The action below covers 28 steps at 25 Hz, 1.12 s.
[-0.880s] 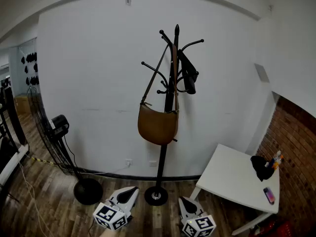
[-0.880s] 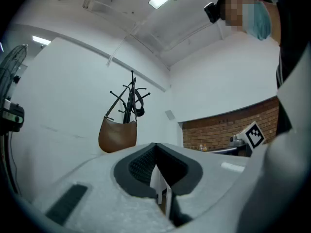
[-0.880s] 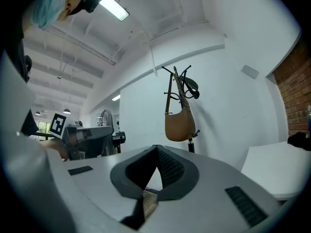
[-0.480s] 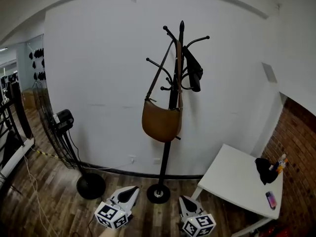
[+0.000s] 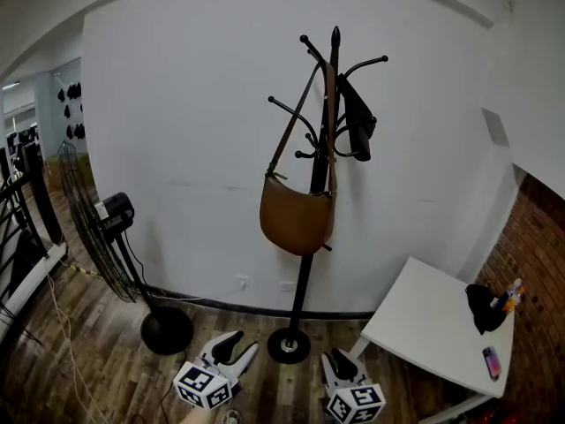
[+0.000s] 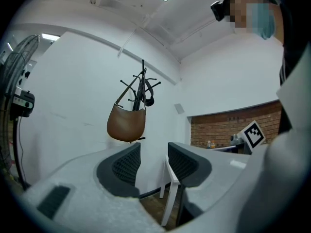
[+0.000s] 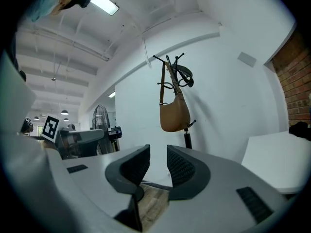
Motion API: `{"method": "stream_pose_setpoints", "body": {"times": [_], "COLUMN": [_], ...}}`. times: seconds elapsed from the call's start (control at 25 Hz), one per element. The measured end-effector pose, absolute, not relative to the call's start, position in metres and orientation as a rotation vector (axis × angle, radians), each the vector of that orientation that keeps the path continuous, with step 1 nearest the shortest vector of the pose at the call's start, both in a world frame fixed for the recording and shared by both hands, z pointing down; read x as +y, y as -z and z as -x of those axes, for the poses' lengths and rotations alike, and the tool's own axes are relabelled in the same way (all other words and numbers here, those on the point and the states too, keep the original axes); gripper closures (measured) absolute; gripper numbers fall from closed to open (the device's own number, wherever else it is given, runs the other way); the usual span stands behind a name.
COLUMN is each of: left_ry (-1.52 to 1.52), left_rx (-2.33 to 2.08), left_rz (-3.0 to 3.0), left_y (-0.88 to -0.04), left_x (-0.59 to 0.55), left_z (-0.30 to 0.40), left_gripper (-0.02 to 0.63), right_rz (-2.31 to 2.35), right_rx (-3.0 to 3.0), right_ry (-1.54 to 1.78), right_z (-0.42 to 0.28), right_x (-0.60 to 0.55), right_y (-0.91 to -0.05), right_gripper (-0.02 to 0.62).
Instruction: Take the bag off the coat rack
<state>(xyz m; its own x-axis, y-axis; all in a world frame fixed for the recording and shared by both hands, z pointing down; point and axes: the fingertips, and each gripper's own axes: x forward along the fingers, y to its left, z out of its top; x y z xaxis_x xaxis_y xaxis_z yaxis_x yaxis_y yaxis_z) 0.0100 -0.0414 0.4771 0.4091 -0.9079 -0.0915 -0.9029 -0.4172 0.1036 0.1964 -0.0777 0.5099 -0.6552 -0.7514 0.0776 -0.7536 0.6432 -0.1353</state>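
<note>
Far left: standing fan (image 5: 113, 223) against the wall, off-task.

Left gripper (image 5: 237, 346): low and near, over the wood floor. Jaws moderately apart, nothing between them.

Centre: coat rack (image 5: 305, 263) stands at the far wall. Brown bag (image 5: 297, 219) hangs on it by its strap, looped over an upper hook, body resting against the pole. A dark item (image 5: 357, 122) hangs on the right-hand hooks.

Right gripper (image 5: 339, 360): also low and near, just right of the rack's base. Jaws a narrow gap apart, empty.

Right: white table (image 5: 424, 325), small items at its far corner.

Progress: nothing done yet. Bag untouched, both grippers well apart from it. Left to do: reach up, take strap or bag, lift strap clear of hook.
</note>
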Motion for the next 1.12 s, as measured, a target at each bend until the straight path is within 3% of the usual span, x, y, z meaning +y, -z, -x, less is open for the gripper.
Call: {"method": "stream_pose_setpoints", "body": {"times": [1.12], "left_ry": [0.225], "left_rx": [-1.391], "left_rz": [-2.810], "left_y": [-0.442], "left_x": [-0.209], "left_z": [0.111], "left_gripper": [0.423], "right_rz": [-1.725], "right_rx": [-2.695], "right_ry": [-0.152], "right_z": [-0.084], "right_x": [-0.209], "right_y": [-0.458], "right_gripper": [0.480]}}
